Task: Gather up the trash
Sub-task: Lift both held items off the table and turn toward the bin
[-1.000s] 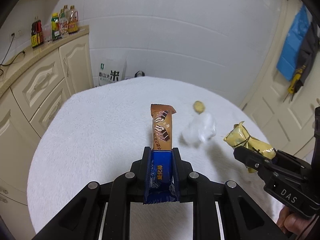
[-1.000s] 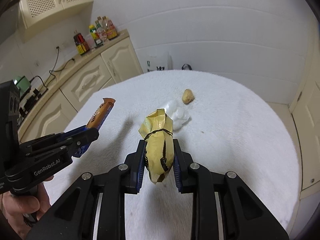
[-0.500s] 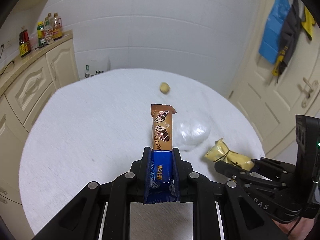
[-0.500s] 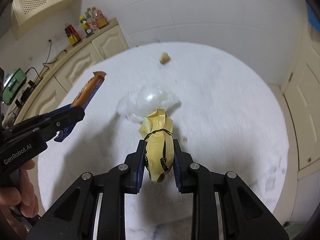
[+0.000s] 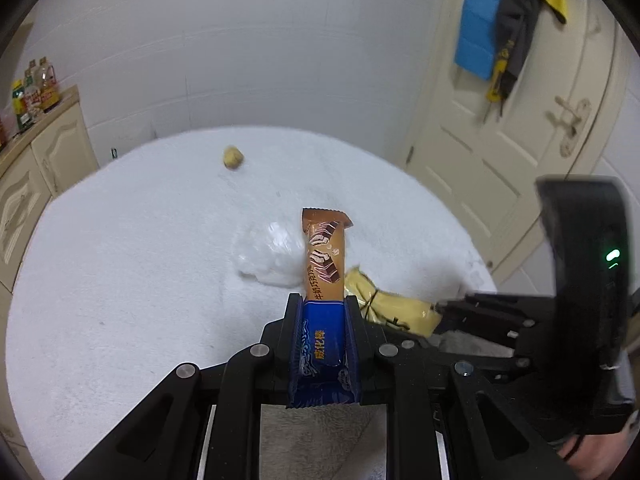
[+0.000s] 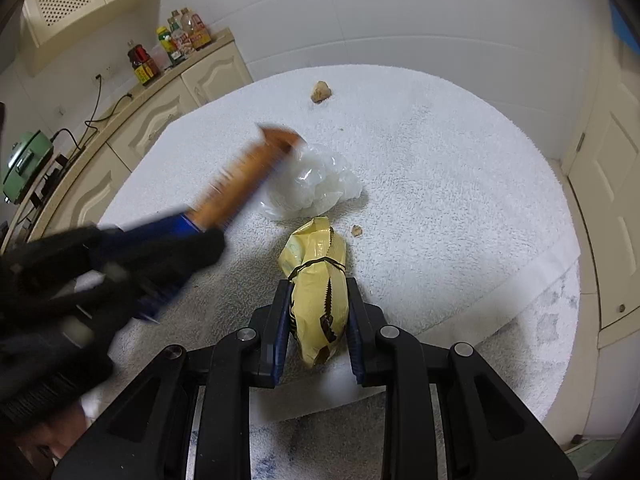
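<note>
The round white desk [image 6: 460,168] fills both views, a fuzzy cloth over it. Above its near side the left tool [image 5: 322,332] is clenched on a wafer bar [image 5: 325,264], blue end pinched between the fingers, orange end sticking forward over the desk. In the right wrist view that same bar [image 6: 244,176] is a blur, its tip reaching the clear bag [image 6: 316,184]. Right tool [image 6: 318,312] grips a yellow packet [image 6: 318,280] tied with a dark band, held just off the cloth, its top pointing at the bag. The left view catches the packet [image 5: 388,304] just right of the bar. The crumpled clear bag [image 5: 272,256] lies mid-desk, right in front of both tools. Farther back sits a small tan lump [image 6: 321,91], well apart from the bag. And a tiny crumb [image 6: 356,231] rests on the cloth just beside the packet's tip.
</note>
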### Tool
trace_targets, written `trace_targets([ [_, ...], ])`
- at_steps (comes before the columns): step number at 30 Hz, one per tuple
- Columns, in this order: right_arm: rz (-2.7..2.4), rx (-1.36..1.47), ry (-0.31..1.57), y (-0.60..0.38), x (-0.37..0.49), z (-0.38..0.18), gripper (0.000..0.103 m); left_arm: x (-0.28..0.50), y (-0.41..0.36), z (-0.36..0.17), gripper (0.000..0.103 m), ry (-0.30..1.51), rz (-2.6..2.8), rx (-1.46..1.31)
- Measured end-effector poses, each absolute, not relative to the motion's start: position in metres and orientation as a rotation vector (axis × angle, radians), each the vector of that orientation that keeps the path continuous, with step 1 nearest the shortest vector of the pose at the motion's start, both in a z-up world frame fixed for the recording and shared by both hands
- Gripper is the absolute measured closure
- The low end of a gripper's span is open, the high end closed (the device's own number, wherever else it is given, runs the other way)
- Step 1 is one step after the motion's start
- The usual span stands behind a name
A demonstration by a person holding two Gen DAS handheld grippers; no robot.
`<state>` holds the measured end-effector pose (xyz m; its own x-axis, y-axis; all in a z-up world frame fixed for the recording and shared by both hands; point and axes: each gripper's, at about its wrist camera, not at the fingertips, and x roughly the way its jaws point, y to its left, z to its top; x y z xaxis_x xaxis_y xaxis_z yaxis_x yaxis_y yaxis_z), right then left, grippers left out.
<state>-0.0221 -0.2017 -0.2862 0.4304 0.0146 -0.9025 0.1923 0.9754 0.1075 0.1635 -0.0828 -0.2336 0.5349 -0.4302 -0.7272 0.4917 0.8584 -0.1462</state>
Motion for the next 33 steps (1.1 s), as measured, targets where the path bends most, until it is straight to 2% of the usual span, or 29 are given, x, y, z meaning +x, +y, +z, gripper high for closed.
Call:
trace_targets([
  [6,-0.12,0.165,1.098,-0.199,-0.037,-0.28,0.078,0.192,-0.069,-0.25,0.088,0.897,-0.499,0.064],
  [17,-0.211,0.23,0.991,-0.239,-0.07,-0.24,0.078,0.202,-0.055,-0.252,0.088,0.875,-0.48,0.055],
  [25,-0.266,0.266,0.906,-0.267,-0.089,-0.209,0.078,0.177,-0.059,-0.23,0.088,0.795,-0.474,0.051],
  [33,-0.334,0.281,0.812,-0.296,-0.112,-0.172,0.078,0.147,-0.088,-0.179,0.088,0.697,-0.567,0.064],
])
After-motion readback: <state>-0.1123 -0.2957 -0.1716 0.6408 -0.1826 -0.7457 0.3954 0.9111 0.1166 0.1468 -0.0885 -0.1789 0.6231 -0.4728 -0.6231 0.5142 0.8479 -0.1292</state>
